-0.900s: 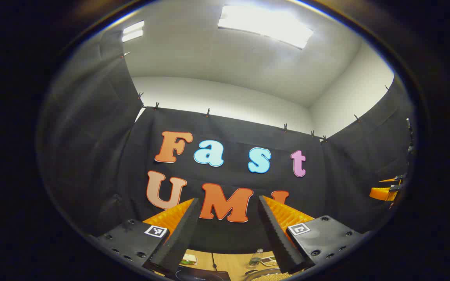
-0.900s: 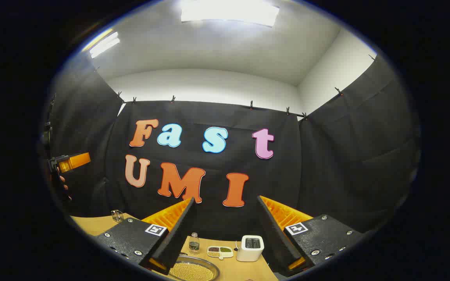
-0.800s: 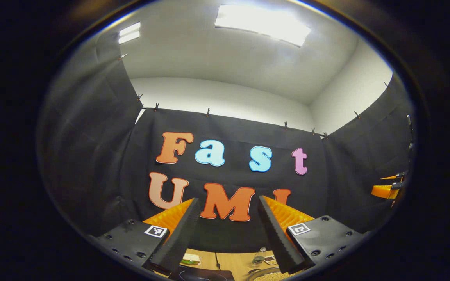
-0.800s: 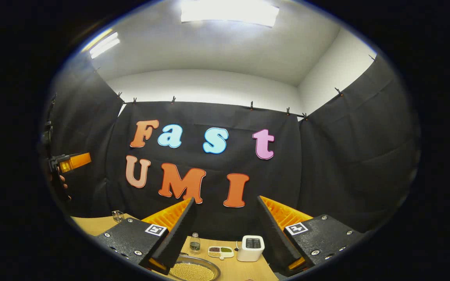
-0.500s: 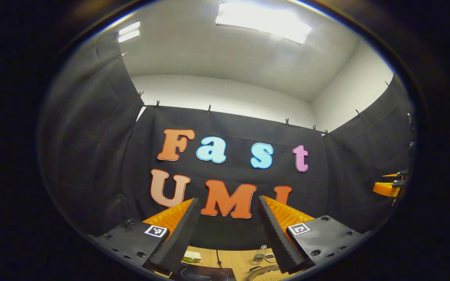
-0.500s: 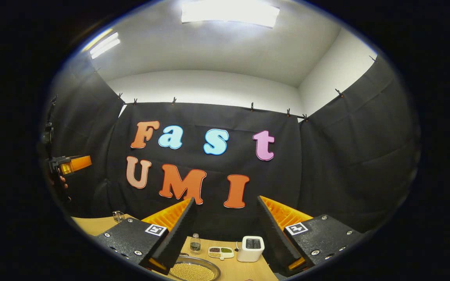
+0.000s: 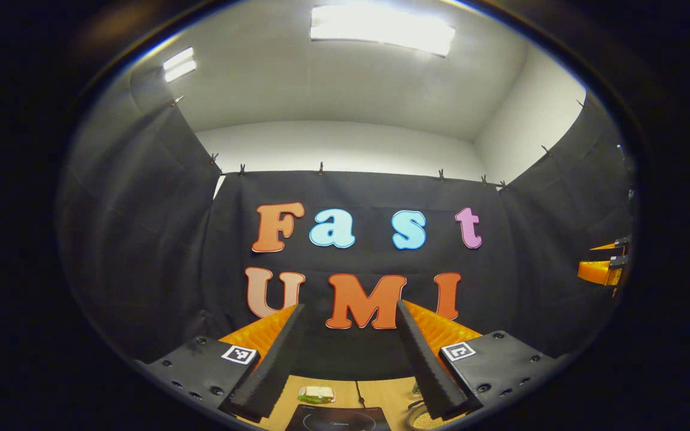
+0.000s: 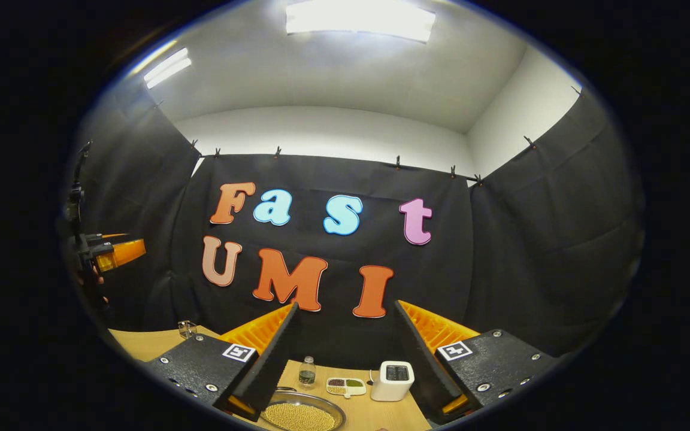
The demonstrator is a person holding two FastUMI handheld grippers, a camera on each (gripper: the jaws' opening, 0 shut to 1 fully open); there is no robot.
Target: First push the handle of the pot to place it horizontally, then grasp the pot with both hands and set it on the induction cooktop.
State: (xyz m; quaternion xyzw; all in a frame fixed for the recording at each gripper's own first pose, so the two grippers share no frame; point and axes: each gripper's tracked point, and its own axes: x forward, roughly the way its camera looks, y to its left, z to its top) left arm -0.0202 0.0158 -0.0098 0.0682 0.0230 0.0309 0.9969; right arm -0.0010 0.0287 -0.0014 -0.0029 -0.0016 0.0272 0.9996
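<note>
Hovering high above the pot (image 8: pixel 303 414) of beans beside the induction cooktop (image 7: pixel 338 418), both the left gripper (image 7: pixel 348 353) and right gripper (image 8: pixel 345 353) are keeping fingers spread, probably lining up before dropping toward its handle.

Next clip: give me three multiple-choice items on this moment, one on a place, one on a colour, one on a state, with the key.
1. Where is the white toaster?
A. right of the divided snack dish
B. on the cooktop
C. inside the pan of beans

2. What colour is the table?
A. white
B. light wood
C. blue

3. How is the right claw?
A. shut on the pan
B. open, holding nothing
C. shut on the bottle

Key: 1 A, the right gripper view shows the toaster just right of the dish. 2 B, the bare table top is pale wood. 3 B, its fingers stand apart above the pan of beans and touch nothing.
</note>
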